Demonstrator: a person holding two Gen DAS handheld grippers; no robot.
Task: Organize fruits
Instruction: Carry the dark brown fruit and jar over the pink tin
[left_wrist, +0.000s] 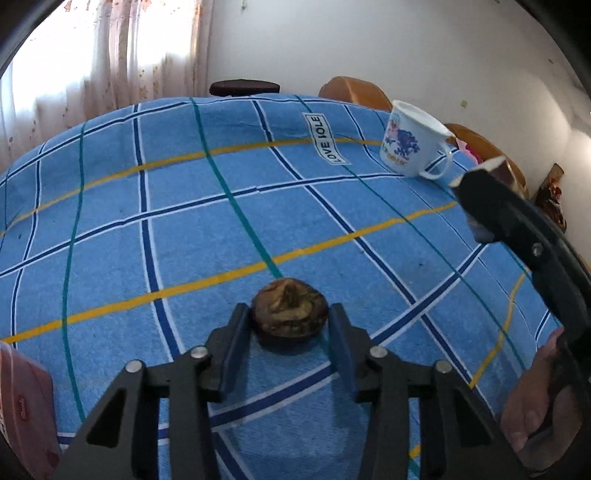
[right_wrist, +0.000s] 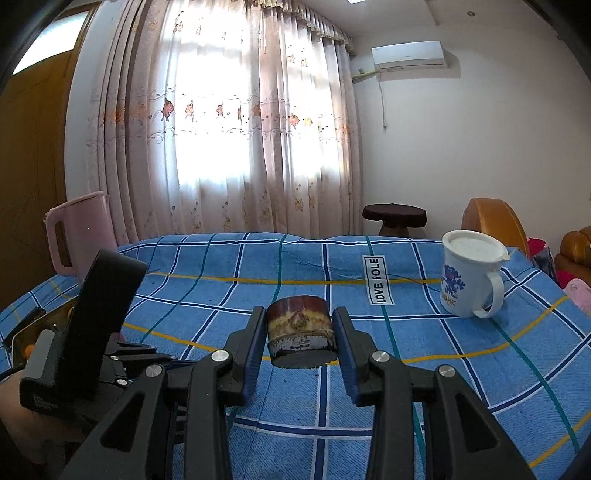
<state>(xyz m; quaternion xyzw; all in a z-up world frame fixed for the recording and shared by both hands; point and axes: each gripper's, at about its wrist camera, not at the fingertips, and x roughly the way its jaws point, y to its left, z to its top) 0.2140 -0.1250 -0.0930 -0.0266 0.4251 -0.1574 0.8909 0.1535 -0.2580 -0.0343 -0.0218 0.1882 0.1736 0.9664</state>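
Blue plaid tablecloth (left_wrist: 184, 206), sheer floral curtain (right_wrist: 221, 129) behind. Left tongs (left_wrist: 290, 317): clenched on a round brown mottled fruit (left_wrist: 290, 312) resting on the cloth. Right tongs (right_wrist: 300, 328): clenched on a small dark cylindrical tin (right_wrist: 300, 328) with a printed picture. White lidded mug (right_wrist: 469, 273) stands well beyond, rightward of both; pink jug (right_wrist: 79, 232) far left of the right tongs.

Daylight glares through the curtain (right_wrist: 221, 122); fisheye edges bend, corners dark.
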